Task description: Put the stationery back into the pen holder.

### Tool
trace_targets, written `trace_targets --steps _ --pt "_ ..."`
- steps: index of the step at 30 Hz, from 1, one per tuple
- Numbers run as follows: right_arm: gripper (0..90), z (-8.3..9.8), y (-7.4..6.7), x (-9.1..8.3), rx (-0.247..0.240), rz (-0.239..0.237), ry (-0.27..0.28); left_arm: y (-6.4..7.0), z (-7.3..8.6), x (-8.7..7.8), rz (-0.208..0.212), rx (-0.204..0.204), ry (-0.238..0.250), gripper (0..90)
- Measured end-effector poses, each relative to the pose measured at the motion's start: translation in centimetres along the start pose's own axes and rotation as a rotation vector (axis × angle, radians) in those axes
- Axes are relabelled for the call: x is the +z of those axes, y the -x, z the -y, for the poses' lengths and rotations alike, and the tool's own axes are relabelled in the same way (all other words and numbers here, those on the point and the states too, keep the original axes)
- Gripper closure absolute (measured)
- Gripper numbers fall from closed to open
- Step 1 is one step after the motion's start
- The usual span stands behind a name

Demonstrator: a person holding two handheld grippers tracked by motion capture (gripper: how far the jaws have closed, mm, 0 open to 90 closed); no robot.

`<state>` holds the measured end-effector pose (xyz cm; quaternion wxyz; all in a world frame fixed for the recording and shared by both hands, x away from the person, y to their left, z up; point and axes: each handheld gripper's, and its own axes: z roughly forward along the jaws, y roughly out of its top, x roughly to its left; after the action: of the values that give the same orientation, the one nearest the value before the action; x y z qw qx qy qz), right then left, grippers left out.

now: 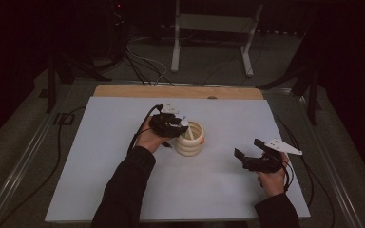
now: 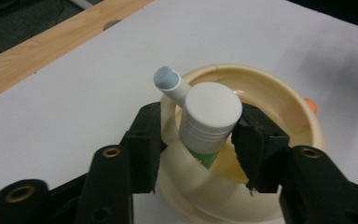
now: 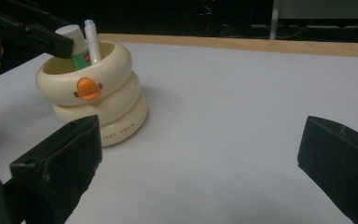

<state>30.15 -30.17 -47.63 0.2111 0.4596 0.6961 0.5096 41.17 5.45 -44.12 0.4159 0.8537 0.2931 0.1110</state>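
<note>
High view showed a person seated at a white bench (image 1: 123, 190), both dark sleeves reaching in from the bottom edge, a claw in each hand. The left claw (image 1: 183, 124) hung over a cream, ring-stacked holder (image 1: 190, 145) with an orange duck bill, which stood near the middle of the bench. From the left gripper view, the left claw (image 2: 200, 135) straddled a white-capped tube (image 2: 209, 116) with a green label that stood tilted inside the holder (image 2: 279, 98); its jaws flanked the cap on both sides, the right pad close against it, the left pad with a slim gap, so the jaws stood apart rather than clamped. A light blue-tipped pen (image 2: 170, 84) leaned in the holder just behind the tube, touching it. The holder's near rim passed between the two jaws. Off to the right and well apart from the holder, the right claw (image 1: 249, 154) hovered above bare bench with its jaws spread wide and nothing between them. In the right gripper view, that claw (image 3: 200, 154) pointed across the bench, the holder (image 3: 93, 88) to the upper left, the tube (image 3: 74, 42) and pen (image 3: 92, 39) poking above its rim and one jaw of the left claw beside the tube's cap. A wooden strip (image 1: 176, 91) edged the bench's far side.
</note>
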Motion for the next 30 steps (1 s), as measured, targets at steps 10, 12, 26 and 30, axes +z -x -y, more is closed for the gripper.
trace_targets --steps 10,12,26,30 --pt "0.0 0.0 0.0 0.1 0.0 -0.003 -0.002 0.9 -0.5 -0.4 0.012 0.041 0.032 65.2" --pt "0.0 0.0 0.0 0.1 0.001 -0.003 -0.002 0.9 -0.4 -0.4 0.023 0.036 0.032 65.3" --pt "0.0 0.0 -0.1 0.1 0.002 -0.007 -0.002 0.1 0.0 -0.8 -0.015 0.023 0.03 53.2" --pt "0.0 0.0 0.0 0.1 0.002 -0.007 0.0 -0.1 0.1 -1.2 -0.032 0.0 0.064 36.2"
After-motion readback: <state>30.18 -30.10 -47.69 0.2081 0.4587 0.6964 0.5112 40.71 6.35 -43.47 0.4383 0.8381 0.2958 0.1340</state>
